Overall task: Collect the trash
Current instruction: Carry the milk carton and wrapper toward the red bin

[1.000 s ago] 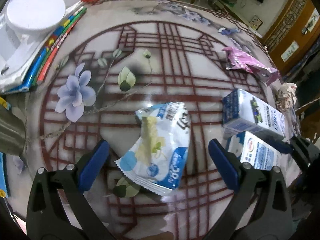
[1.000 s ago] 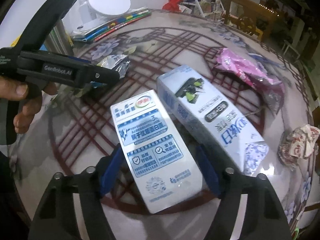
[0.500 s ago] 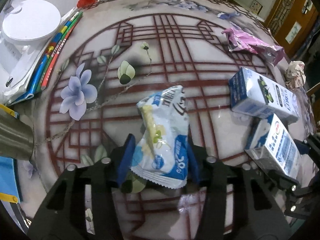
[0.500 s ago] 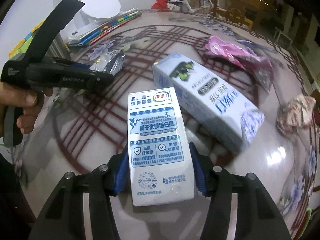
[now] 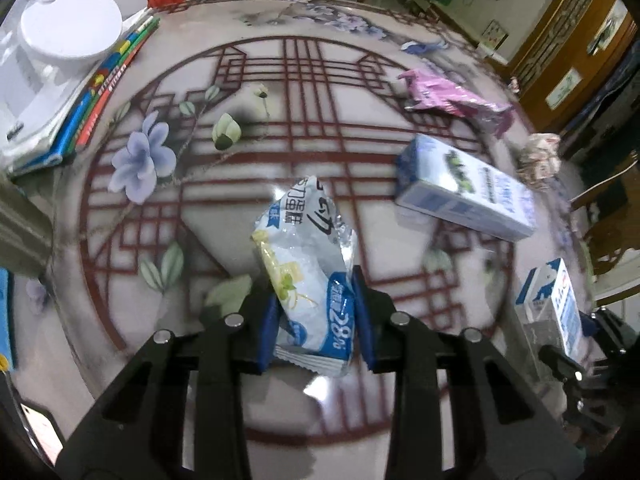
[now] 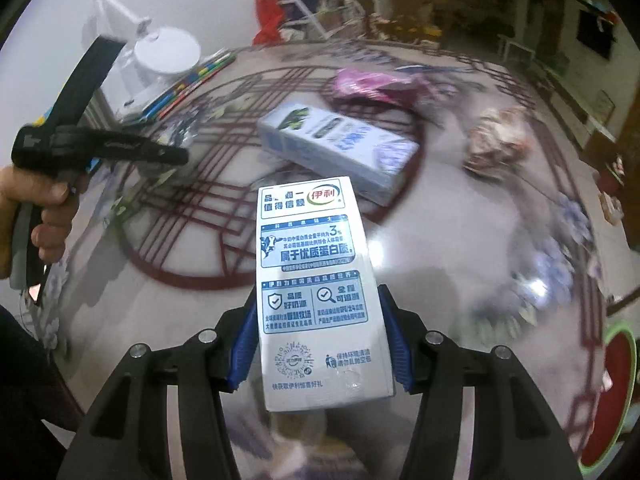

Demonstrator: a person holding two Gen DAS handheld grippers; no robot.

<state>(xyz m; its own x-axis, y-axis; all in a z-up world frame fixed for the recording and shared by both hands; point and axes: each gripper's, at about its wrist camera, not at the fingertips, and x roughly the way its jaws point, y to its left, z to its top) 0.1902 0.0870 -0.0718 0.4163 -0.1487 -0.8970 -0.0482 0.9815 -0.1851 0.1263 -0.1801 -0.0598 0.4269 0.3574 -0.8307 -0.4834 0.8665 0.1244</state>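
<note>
Left tool [image 5: 316, 320] is closing its blue pads on the snack wrapper [image 5: 308, 276], which sticks up between them above the patterned bench [image 5: 304, 80]. Right tool [image 6: 318, 338] has a firm grip on a white milk carton [image 6: 316, 292], pads pressed to both sides. A second carton [image 6: 340, 148] lies flat at twelve o'clock from it, a pink wrapper [image 6: 372, 84] beyond, crumpled paper [image 6: 500, 140] at two o'clock.

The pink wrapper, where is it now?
The pink wrapper lies on the far right part of the round table in the left wrist view, just beyond the lying blue-and-white carton and near the crumpled paper ball.
</note>
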